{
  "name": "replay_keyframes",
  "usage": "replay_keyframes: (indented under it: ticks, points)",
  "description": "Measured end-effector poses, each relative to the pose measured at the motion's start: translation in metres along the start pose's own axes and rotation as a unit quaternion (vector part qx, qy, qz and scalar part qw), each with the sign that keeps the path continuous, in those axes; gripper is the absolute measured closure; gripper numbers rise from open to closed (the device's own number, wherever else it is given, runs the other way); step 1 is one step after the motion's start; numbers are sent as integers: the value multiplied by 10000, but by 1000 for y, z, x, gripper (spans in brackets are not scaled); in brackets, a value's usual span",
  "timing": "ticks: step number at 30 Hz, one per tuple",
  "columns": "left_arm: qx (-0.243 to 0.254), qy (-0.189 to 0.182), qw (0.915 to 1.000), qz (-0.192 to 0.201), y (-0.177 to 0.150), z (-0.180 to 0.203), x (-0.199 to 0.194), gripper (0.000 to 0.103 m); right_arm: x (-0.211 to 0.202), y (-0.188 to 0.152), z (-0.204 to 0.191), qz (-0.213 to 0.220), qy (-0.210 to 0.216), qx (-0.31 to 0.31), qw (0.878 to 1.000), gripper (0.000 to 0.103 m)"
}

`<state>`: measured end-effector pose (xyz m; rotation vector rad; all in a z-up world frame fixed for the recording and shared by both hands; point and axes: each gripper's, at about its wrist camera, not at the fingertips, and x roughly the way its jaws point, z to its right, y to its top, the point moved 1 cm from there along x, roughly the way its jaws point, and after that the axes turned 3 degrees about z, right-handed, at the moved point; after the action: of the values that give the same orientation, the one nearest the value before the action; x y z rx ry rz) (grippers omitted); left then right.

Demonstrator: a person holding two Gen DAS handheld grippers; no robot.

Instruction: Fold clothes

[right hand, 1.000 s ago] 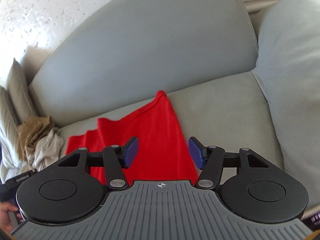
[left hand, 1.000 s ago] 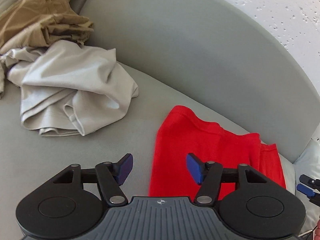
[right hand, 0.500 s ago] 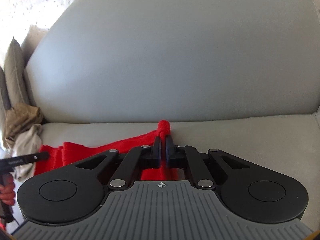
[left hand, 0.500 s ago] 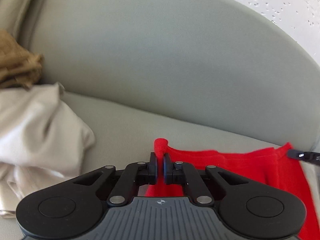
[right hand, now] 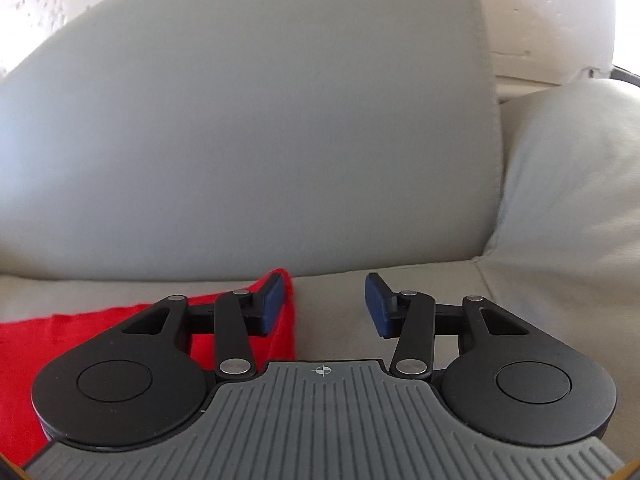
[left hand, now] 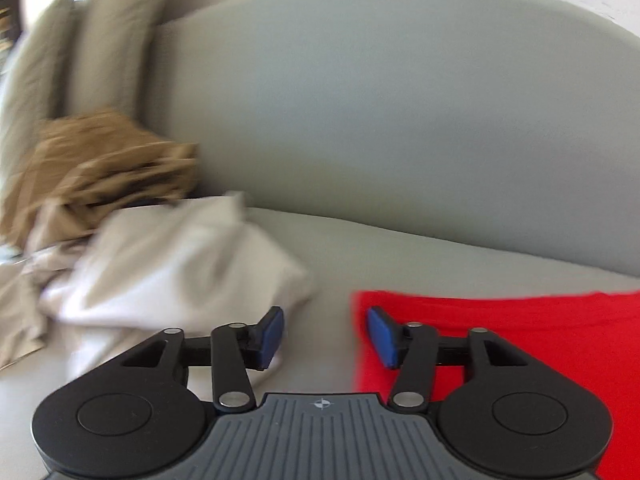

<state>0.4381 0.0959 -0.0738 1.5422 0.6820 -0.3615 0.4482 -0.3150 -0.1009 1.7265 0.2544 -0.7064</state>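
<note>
A red garment [left hand: 520,320] lies flat on the grey sofa seat, its left edge at my left gripper [left hand: 326,336]. The left gripper is open and empty, straddling that edge. In the right wrist view the same red garment [right hand: 100,328] lies at the lower left with its far right corner [right hand: 282,276] by the left finger. My right gripper [right hand: 325,306] is open and empty, just right of that corner over bare seat.
A crumpled white garment [left hand: 172,276] and a tan garment [left hand: 108,164] are piled at the left of the seat. The sofa backrest [left hand: 380,120] rises close behind. A grey cushion [right hand: 572,200] stands at the right.
Both grippers were shut on corners of the red garment half a second ago; both have opened and let go. The garment now lies flat. The left view has swung left.
</note>
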Motion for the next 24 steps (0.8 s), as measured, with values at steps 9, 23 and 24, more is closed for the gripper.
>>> replay_keyframes:
  ticks: [9,23,24]
  points:
    - [43,-533,9970,-553,-8,-56,-126,69,-175,31,57,772,-95,795,9938,45]
    - [668,-1216,9827,-1230,-130,17,-163,68,-200,-86,41,-1101,1155,712,9846,64]
    - [665,-1202,9840,-1135,-135,16,-162,66,-193,-91,46,-1062,954,786,9866,64]
